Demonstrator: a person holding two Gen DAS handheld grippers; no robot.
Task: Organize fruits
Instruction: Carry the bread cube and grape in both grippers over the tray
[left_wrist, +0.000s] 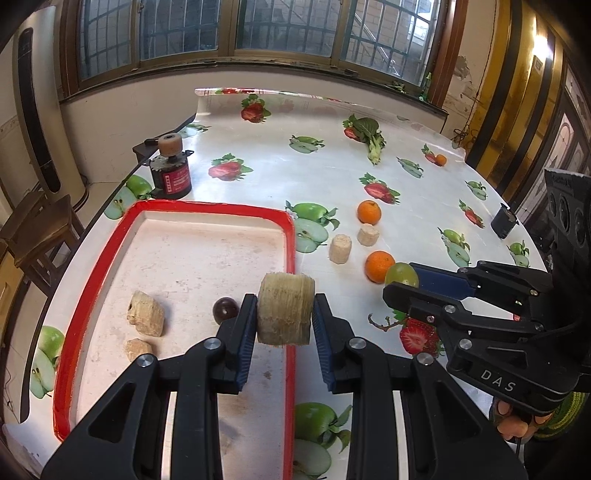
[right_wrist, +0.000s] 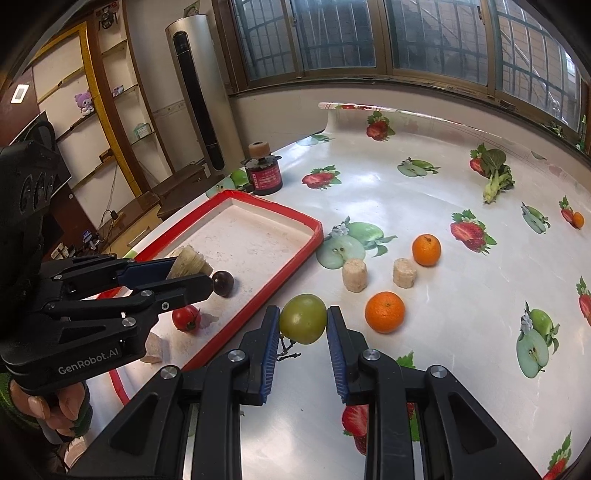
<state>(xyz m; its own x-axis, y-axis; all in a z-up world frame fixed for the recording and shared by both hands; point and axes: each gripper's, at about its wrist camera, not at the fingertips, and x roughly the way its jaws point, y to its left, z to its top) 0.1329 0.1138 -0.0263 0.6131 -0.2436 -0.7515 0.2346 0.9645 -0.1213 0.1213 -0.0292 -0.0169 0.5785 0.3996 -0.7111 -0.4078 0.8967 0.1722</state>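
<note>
My left gripper (left_wrist: 285, 303) is shut on a beige fibrous cylinder chunk (left_wrist: 286, 317) and holds it above the right rim of the red-rimmed tray (left_wrist: 292, 254). In the tray lie a dark round fruit (left_wrist: 225, 309), two beige chunks (left_wrist: 146, 313) and a red tomato (right_wrist: 186, 318). My right gripper (right_wrist: 303, 313) is shut on a green round fruit (right_wrist: 303, 325), just right of the tray (right_wrist: 295, 258) and above the tablecloth. Each gripper shows in the other's view: the left gripper (right_wrist: 192, 272), the right gripper (left_wrist: 400, 278). Two oranges (right_wrist: 385, 312) (right_wrist: 426, 250) and two beige cylinders (right_wrist: 354, 275) (right_wrist: 404, 272) rest on the table.
A black and red canister (left_wrist: 171, 173) stands behind the tray. A leafy green vegetable (left_wrist: 371, 138) and a small orange (left_wrist: 440, 159) lie far back. A small dark object (left_wrist: 502, 221) sits near the right table edge. A hand (right_wrist: 55, 406) holds the left gripper's handle.
</note>
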